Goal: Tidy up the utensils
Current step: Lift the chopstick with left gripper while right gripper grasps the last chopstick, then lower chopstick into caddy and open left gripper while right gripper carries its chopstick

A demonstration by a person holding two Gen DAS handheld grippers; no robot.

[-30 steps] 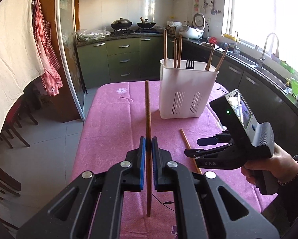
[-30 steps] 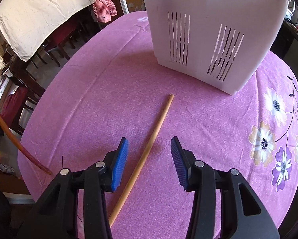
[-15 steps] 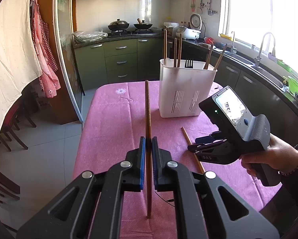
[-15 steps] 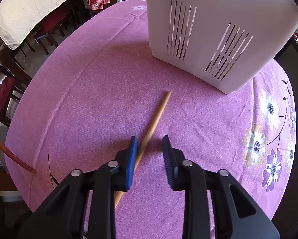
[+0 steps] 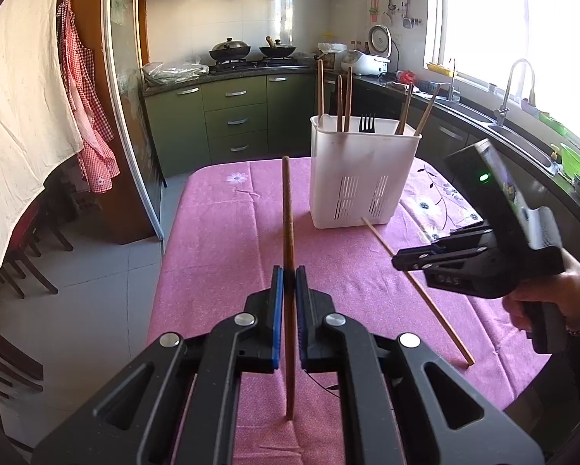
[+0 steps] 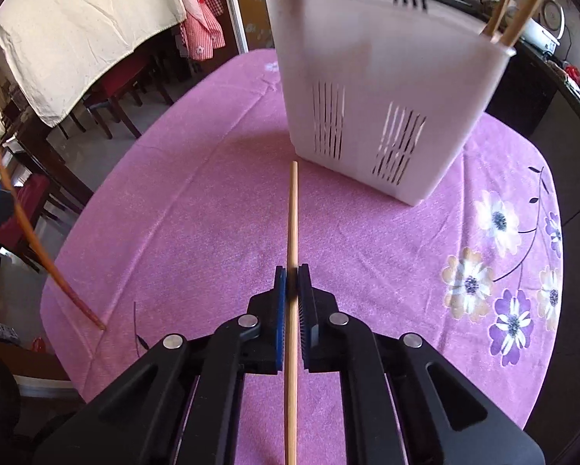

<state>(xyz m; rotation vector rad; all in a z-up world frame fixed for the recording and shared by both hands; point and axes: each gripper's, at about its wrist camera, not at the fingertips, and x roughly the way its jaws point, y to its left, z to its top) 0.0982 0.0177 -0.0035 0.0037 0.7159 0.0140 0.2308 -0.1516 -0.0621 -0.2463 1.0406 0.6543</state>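
Observation:
My left gripper (image 5: 288, 277) is shut on a dark brown chopstick (image 5: 288, 217) that points away over the pink table. A white slotted utensil caddy (image 5: 361, 178) stands at the table's far side, holding several chopsticks and a black fork (image 5: 366, 123). My right gripper (image 6: 292, 277) is shut on a light wooden chopstick (image 6: 292, 217), lifted off the cloth with its tip toward the caddy (image 6: 382, 89). From the left wrist view the right gripper (image 5: 400, 261) hangs at the right, the light chopstick (image 5: 437, 308) slanting through it. The dark chopstick (image 6: 38, 248) shows at the left of the right wrist view.
The pink flowered tablecloth (image 5: 220, 240) covers the table. Green kitchen cabinets (image 5: 231, 120) and a stove with pans stand behind; a sink counter (image 5: 522, 131) runs along the right. Chairs and a hanging white cloth (image 5: 14, 116) are at the left. A person's hand (image 5: 553, 302) holds the right gripper.
The right gripper's jaws closed on the light chopstick and raised it off the cloth, swinging it in line with the fingers. The left gripper stayed put with its dark chopstick.

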